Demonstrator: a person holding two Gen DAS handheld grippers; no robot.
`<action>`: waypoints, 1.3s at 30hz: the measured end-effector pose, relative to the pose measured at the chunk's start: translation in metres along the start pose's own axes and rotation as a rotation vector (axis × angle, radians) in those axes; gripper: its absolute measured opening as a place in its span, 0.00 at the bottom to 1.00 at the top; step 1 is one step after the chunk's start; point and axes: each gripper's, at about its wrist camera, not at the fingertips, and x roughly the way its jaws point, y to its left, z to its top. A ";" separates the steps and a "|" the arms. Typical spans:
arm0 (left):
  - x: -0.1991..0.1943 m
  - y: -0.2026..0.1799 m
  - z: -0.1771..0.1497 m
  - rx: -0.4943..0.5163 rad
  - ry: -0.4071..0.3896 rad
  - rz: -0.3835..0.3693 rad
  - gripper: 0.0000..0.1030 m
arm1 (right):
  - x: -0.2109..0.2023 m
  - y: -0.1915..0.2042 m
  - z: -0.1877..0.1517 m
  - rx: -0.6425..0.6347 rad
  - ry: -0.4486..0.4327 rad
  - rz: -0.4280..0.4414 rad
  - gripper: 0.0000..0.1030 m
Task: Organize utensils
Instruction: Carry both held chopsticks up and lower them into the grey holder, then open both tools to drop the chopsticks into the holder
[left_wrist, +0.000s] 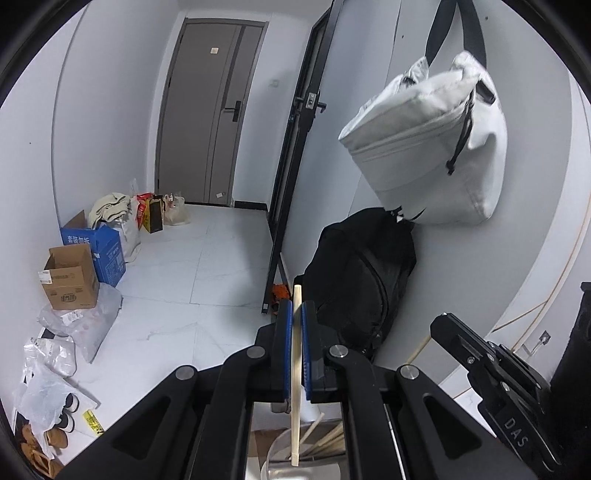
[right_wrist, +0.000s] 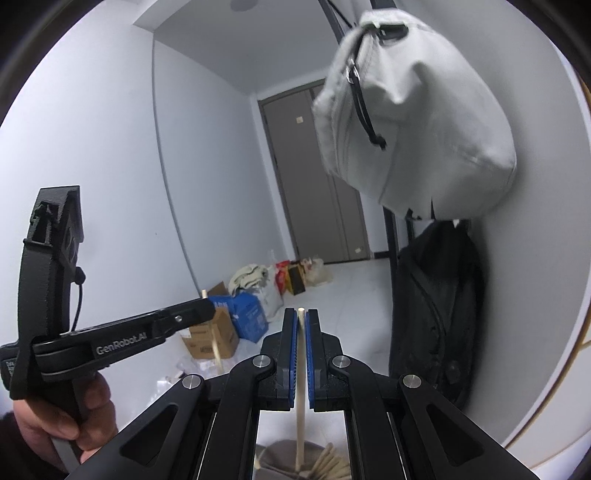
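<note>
In the left wrist view my left gripper (left_wrist: 296, 308) is shut on one pale wooden chopstick (left_wrist: 296, 387), which stands nearly upright between the blue pads (left_wrist: 284, 332). Under it several more chopsticks (left_wrist: 327, 435) lie in a round container (left_wrist: 275, 458). My right gripper (right_wrist: 301, 314) is shut on another pale chopstick (right_wrist: 300, 406), also upright. Below it lies a heap of chopsticks (right_wrist: 332, 461). Each gripper shows in the other's view: the right gripper (left_wrist: 439, 325) at the right with its stick (left_wrist: 419, 349), the left gripper (right_wrist: 207, 308) at the left with its stick (right_wrist: 216, 347), held by a hand (right_wrist: 85, 413).
A white bag (left_wrist: 428, 147) hangs on the wall to the right, above a black backpack (left_wrist: 362, 277). Cardboard and blue boxes (left_wrist: 88, 258), plastic bags and shoes line the left wall. A grey door (left_wrist: 210, 110) closes the far end, and a black frame (left_wrist: 291, 166) stands mid-room.
</note>
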 end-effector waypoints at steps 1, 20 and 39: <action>0.005 0.000 -0.001 -0.001 0.006 -0.003 0.01 | 0.003 -0.002 -0.002 0.001 0.005 0.001 0.03; 0.037 0.001 -0.020 0.066 0.024 -0.015 0.01 | 0.035 -0.010 -0.032 -0.014 0.071 0.023 0.03; 0.036 -0.004 -0.040 0.146 0.073 -0.123 0.01 | 0.046 -0.028 -0.084 0.023 0.199 0.093 0.03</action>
